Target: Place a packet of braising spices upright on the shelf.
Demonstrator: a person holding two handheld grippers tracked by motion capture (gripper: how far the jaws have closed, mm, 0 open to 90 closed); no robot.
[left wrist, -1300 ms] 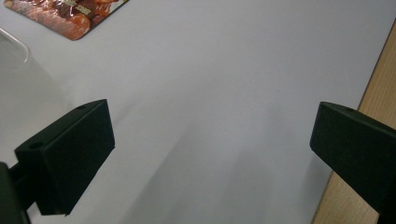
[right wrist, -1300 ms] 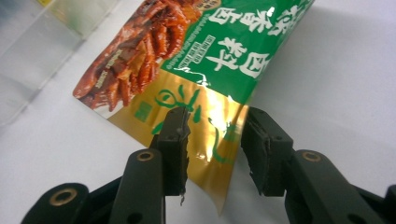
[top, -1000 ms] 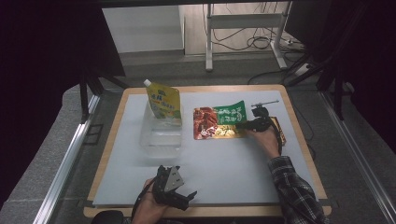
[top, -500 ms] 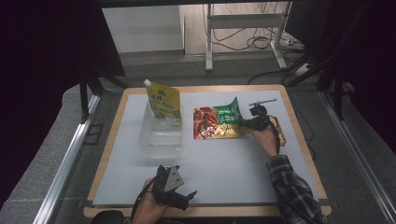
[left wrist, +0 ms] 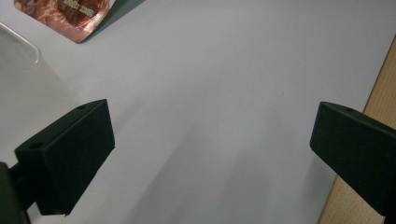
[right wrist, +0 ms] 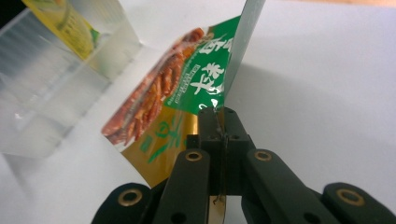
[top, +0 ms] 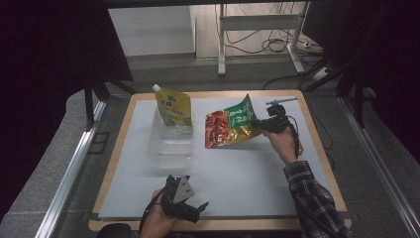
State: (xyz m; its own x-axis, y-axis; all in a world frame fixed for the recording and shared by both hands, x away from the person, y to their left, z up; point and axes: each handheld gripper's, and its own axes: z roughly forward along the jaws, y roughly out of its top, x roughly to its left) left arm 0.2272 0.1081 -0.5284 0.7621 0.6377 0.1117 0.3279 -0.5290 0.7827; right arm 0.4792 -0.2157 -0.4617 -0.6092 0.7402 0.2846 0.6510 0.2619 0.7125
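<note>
Green-and-red snack pouch [top: 230, 129], pinched at its right edge and tilted up off the white surface [top: 237, 183], just beside a clear container [top: 171, 144] holding a yellow spout pouch [top: 174, 108]. Clamped on it, right gripper [top: 258, 124]; left gripper [top: 198, 208] wide open, empty, near the front edge. Likely next: lifting clear, carrying toward the container.

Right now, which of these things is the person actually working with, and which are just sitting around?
In use:
- green and red snack packet, one edge lifted off the table
- right gripper, shut on that edge

Lying about:
- yellow spout pouch, standing in the clear plastic tub
- left gripper, open above the white mat
</note>
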